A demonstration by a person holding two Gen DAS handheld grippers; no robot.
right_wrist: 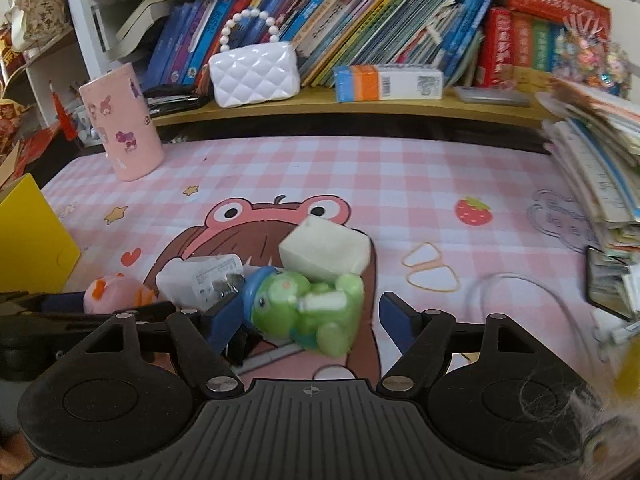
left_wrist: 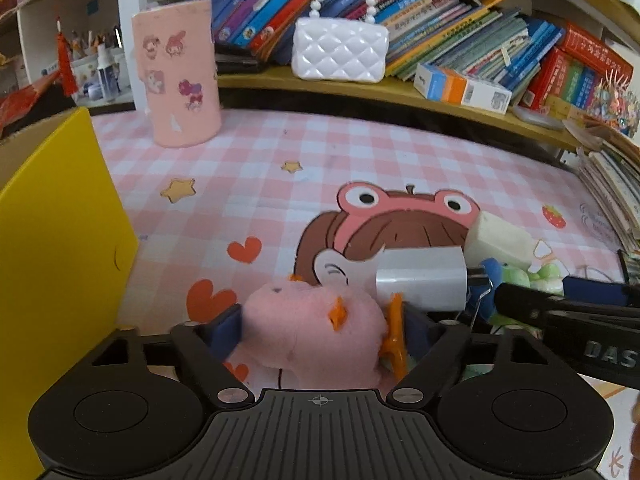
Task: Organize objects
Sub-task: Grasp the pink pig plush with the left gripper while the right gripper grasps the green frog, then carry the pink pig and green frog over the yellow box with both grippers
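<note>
A yellow box (left_wrist: 60,240) stands left of the left gripper (left_wrist: 320,324); its jaws bracket the pink plush (left_wrist: 312,324), left pad touching, whether they clamp I cannot tell; a white charger (left_wrist: 420,280) lies just beyond; the right gripper (right_wrist: 312,320) tilts down over the desk (right_wrist: 400,176), jaws released around the green frog toy (right_wrist: 312,308); a cream block (right_wrist: 324,252) lies just beyond.

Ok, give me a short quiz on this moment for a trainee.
1. True or false: the white purse stands on the wooden shelf.
2. Which toy lies between the fingers of the right gripper? A green frog; B pink plush; C charger.
3. What colour is the box beside the left gripper?
Key: 1 true; 2 A; 3 yellow.
</note>
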